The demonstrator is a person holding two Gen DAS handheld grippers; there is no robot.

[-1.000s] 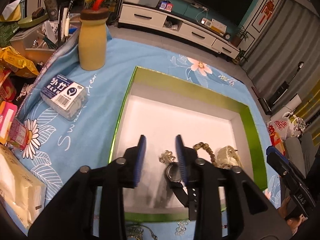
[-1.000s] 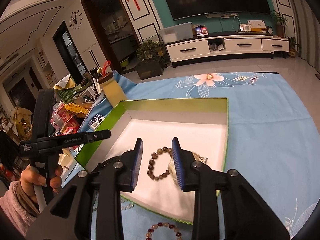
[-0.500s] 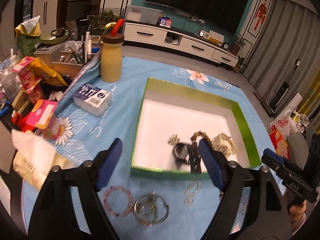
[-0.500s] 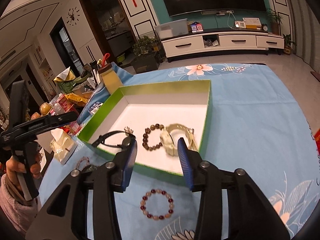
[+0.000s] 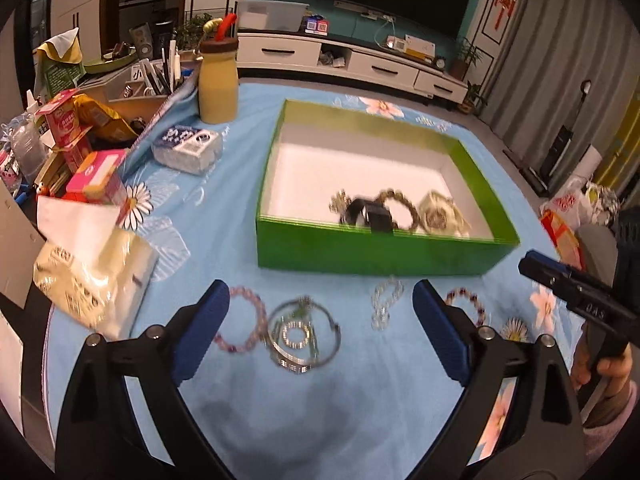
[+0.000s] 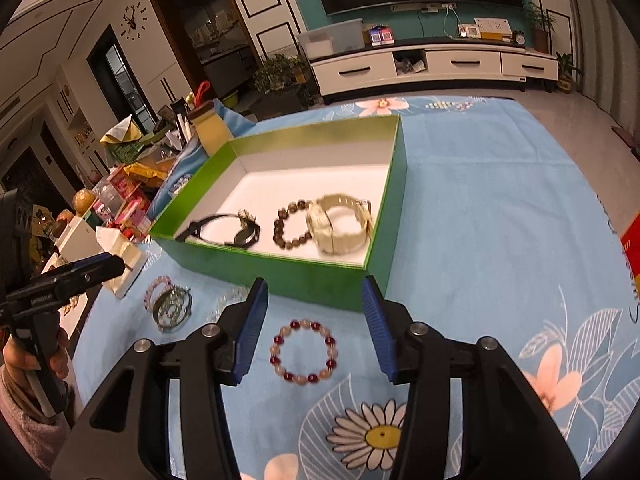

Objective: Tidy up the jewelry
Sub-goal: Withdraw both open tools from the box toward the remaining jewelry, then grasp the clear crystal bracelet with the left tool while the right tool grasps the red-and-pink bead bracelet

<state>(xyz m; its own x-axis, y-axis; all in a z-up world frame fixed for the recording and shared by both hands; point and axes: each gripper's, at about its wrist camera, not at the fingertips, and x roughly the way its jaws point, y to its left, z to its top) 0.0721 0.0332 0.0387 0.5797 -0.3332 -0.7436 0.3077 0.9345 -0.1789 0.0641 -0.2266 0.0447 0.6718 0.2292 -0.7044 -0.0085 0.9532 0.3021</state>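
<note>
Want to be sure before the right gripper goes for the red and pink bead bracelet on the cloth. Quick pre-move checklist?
1. Right gripper open: ok, jaws spread wide.
2. Red and pink bead bracelet between the fingers' line: ok, it lies flat on the blue floral tablecloth, centred in front of the gap.
3. Bracelet free of neighbours: ok, nothing touches it; the green cardboard box wall stands just beyond.
4. Left gripper out of the way: ok, open, over the silver bangles to the left.
5. Space in the box: ok, bare white floor behind the dark bead bracelet and gold watch.
6. Height above the cloth: cannot tell.
</note>
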